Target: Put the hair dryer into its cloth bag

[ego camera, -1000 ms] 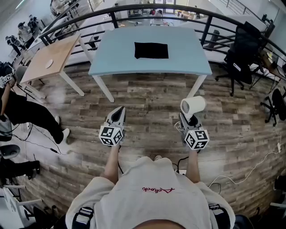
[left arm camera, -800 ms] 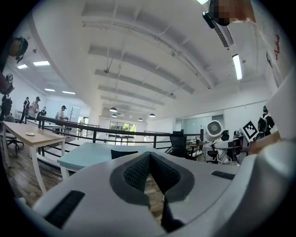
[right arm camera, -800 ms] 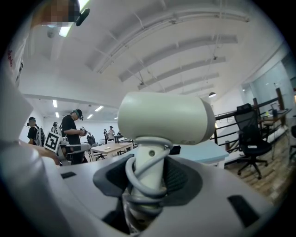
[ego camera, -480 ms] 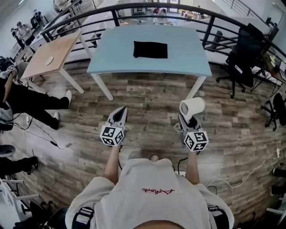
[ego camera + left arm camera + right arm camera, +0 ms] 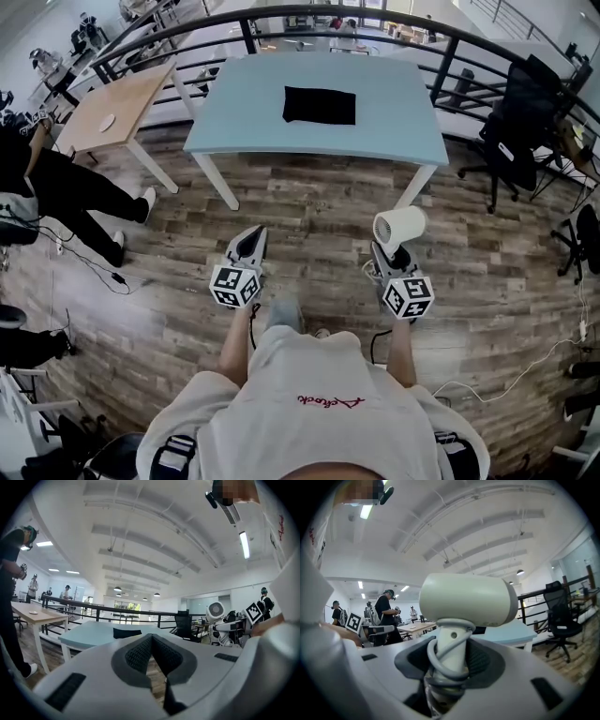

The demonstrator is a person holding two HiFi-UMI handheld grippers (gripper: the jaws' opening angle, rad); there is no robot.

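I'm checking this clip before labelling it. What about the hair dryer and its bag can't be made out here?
- Cloth bag: head view, too small and dark to show its opening.
- Same bag, left gripper view: only a thin dark strip behind that gripper's body.
- Hair dryer handle's lower end, plug: right gripper view, hidden down between the right gripper jaws.
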